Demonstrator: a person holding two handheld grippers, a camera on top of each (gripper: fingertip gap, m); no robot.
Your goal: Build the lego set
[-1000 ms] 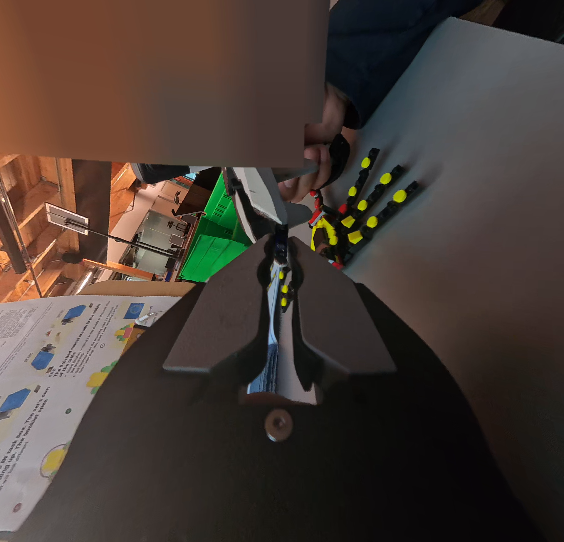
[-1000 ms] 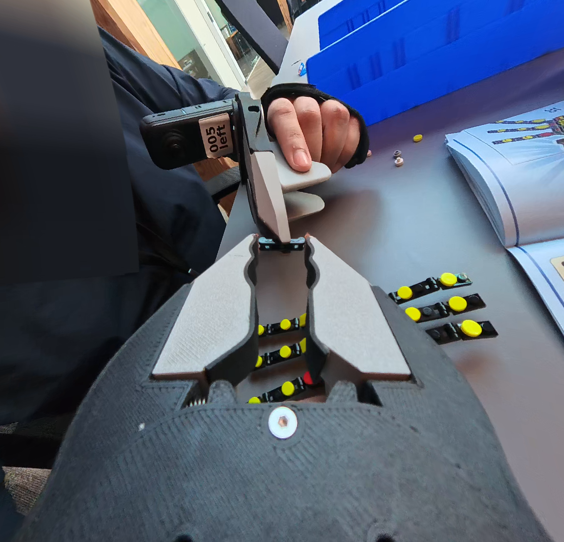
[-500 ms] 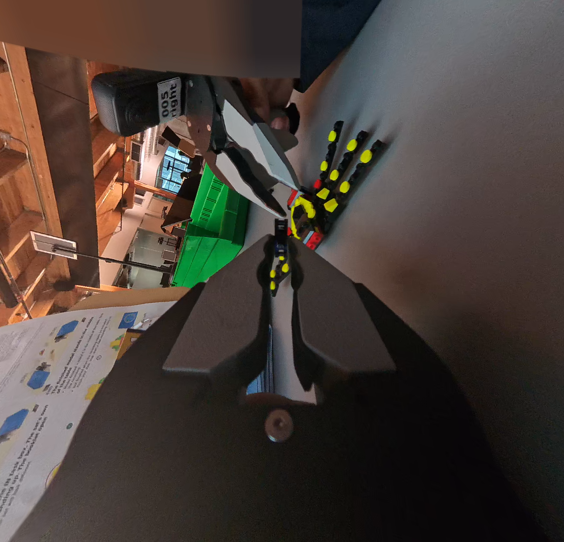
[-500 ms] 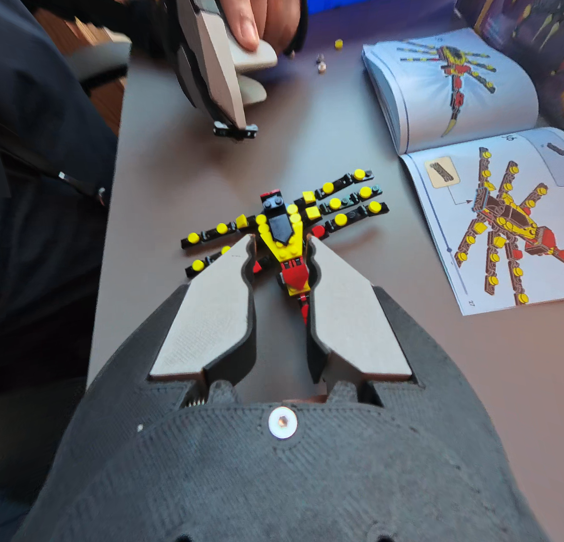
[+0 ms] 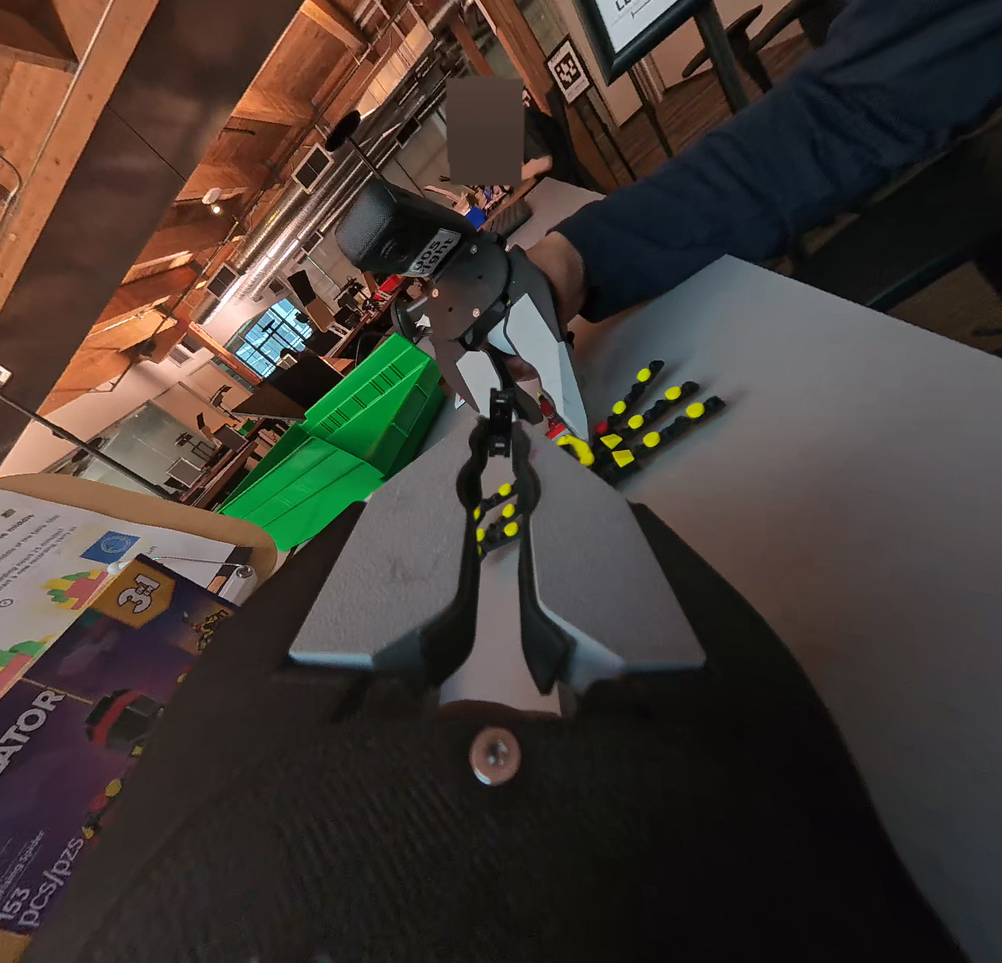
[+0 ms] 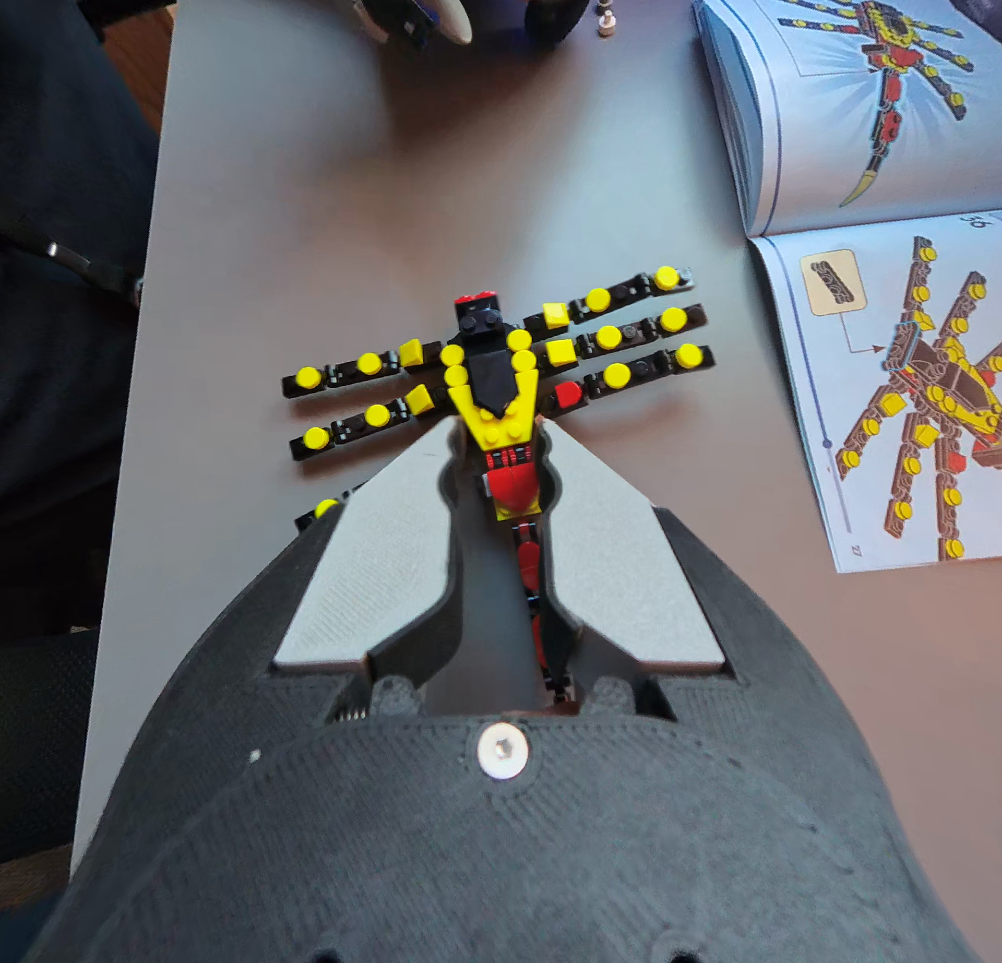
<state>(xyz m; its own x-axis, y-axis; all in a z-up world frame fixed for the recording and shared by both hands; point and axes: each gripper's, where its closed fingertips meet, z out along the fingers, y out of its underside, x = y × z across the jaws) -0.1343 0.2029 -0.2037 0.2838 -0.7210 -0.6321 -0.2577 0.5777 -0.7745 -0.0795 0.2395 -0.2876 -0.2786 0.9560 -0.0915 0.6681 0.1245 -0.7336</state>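
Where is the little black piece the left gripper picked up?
The small black piece is pinched at the tips of the left gripper in the left wrist view, held above the grey table, just left of the spider model.

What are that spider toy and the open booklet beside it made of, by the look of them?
The spider toy looks like hard moulded plastic: smooth, slightly glossy studs and crisp edges in yellow, black and red. The booklet seems to be thin printed paper with a soft sheen; its pages bow at the fold.

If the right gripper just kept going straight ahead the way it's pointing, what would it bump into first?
Probably the spider model: the open right gripper already straddles its red tail, with the yellow body directly ahead. Height above it is unclear.
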